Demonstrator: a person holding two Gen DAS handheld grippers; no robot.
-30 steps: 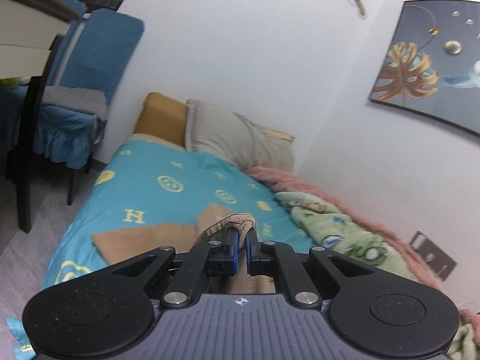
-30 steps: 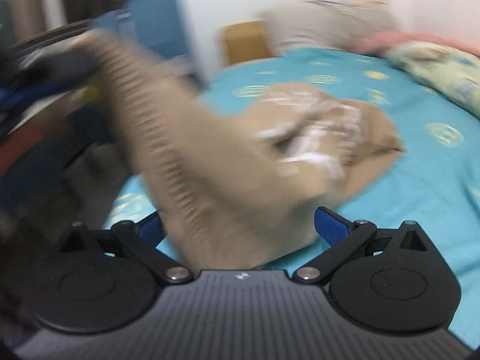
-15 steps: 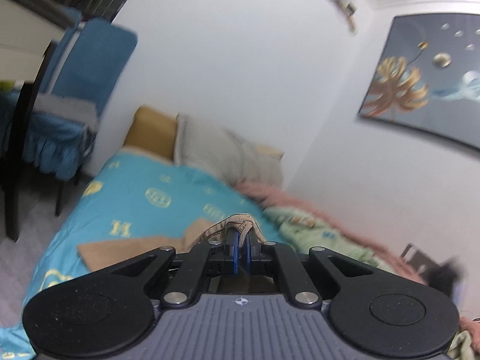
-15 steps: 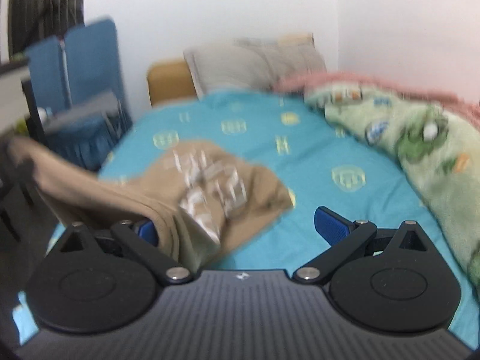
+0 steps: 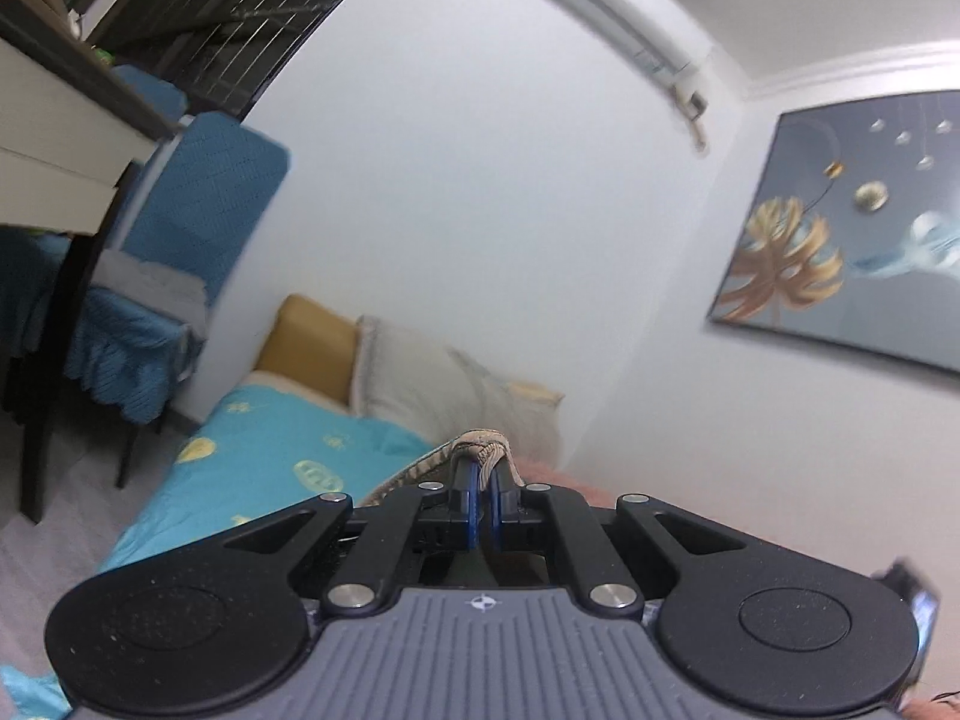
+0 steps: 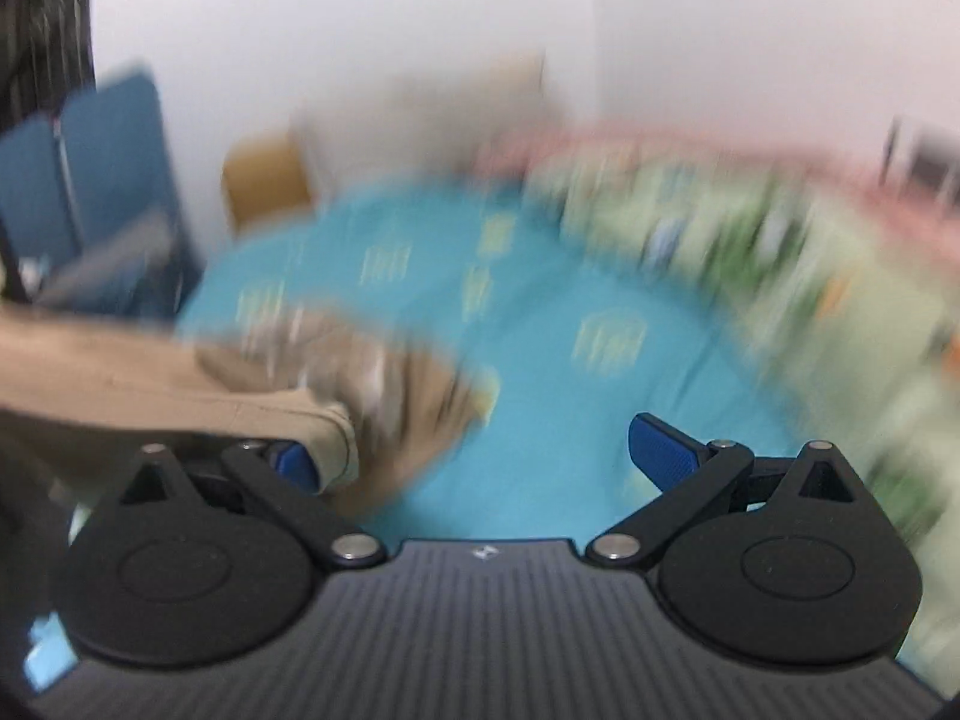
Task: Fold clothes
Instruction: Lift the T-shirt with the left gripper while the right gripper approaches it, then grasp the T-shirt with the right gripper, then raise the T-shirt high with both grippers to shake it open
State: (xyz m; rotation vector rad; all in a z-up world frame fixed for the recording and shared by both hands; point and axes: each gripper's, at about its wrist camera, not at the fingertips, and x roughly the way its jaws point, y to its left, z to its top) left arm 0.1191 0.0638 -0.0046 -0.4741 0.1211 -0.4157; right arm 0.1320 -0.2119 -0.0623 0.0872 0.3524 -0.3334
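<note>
Pillows (image 5: 432, 378) ahead; left hand-held gripper (image 5: 480, 480) pinches tan garment (image 6: 150, 384), right hand-held gripper (image 6: 474, 456) gapes above bedsheet (image 6: 540, 360).

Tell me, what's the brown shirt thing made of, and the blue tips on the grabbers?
The brown garment looks like soft knit cloth: its pinched edge is ribbed and it drapes limply. The blue pads look like rubber or plastic, matte with a fine texture; which one is unclear. The gripper arms look like hard black plastic.

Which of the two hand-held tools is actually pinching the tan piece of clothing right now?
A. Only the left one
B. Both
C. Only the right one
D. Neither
A: the left gripper has its blue fingers closed on a fold of the tan garment, while the right gripper stands wide open with the cloth merely draped past one side.
</note>
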